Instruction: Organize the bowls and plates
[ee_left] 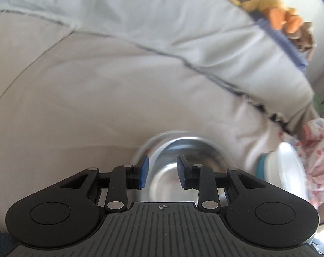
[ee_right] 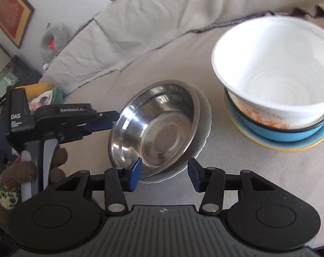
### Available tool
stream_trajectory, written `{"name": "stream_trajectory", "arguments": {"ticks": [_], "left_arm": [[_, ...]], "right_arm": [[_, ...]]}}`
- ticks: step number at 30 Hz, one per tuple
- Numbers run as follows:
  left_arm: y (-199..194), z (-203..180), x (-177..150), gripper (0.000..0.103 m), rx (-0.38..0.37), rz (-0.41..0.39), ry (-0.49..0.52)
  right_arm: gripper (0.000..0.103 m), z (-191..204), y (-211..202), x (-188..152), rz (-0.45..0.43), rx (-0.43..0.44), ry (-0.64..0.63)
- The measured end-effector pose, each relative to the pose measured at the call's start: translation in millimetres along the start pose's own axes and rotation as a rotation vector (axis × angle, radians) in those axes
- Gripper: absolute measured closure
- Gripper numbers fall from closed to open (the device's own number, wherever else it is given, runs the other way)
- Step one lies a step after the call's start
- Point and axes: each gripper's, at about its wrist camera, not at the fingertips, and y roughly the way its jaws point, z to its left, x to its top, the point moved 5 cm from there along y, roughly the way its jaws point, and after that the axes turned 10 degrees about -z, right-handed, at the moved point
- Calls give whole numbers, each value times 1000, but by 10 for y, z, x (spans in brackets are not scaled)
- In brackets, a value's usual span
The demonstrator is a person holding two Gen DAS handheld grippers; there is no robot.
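Observation:
A steel bowl (ee_right: 155, 124) sits tilted inside a white dish (ee_right: 204, 115) on a grey cloth-covered surface. My left gripper (ee_left: 163, 174) is open, its blue pads on either side of the steel bowl's (ee_left: 183, 156) near rim; in the right wrist view the left gripper (ee_right: 104, 120) reaches in from the left at the bowl's rim. My right gripper (ee_right: 165, 174) is open and empty just in front of the white dish. To the right stands a stack: a white bowl (ee_right: 273, 68) in a printed bowl, in a blue bowl (ee_right: 290, 132), on a yellow-rimmed plate (ee_right: 275, 146).
The grey cloth (ee_left: 97, 96) covers the surface and a raised cushion behind. Plush toys (ee_left: 275, 12) lie at the far right. A pink patterned cloth (ee_left: 316, 150) lies beside the stack (ee_left: 277, 165). Framed pictures (ee_right: 9, 10) hang on the wall at left.

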Motion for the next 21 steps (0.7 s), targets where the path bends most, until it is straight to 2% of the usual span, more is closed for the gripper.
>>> {"name": "stream_trajectory", "arguments": {"ticks": [2, 4, 6, 8, 9, 11, 16, 19, 21], "left_arm": [[-59, -298, 15, 71, -82, 3, 18], [-45, -655, -17, 71, -165, 19, 47], [-12, -969, -88, 71, -222, 40, 84], [92, -1219, -158, 71, -230, 59, 115], [152, -1329, -195, 71, -228, 69, 131], [265, -1486, -264, 71, -222, 89, 161], [542, -1661, -412, 71, -149, 148, 235], [683, -1619, -471, 71, -112, 192, 226], [763, -1591, -494, 62, -117, 214, 206]], "right_arm": [[55, 11, -268, 139, -84, -8, -55], [55, -50, -557, 344, -204, -61, -97], [53, -208, -733, 495, -297, -149, -127], [52, -466, -817, 620, -350, -282, -138], [52, -602, -834, 667, -356, -332, -134], [52, -830, -825, 711, -345, -369, -105], [52, -1201, -585, 669, -267, -370, -63], [52, -1333, -424, 573, -218, -360, -38], [50, -1433, -379, 553, -212, -362, -21]]}}
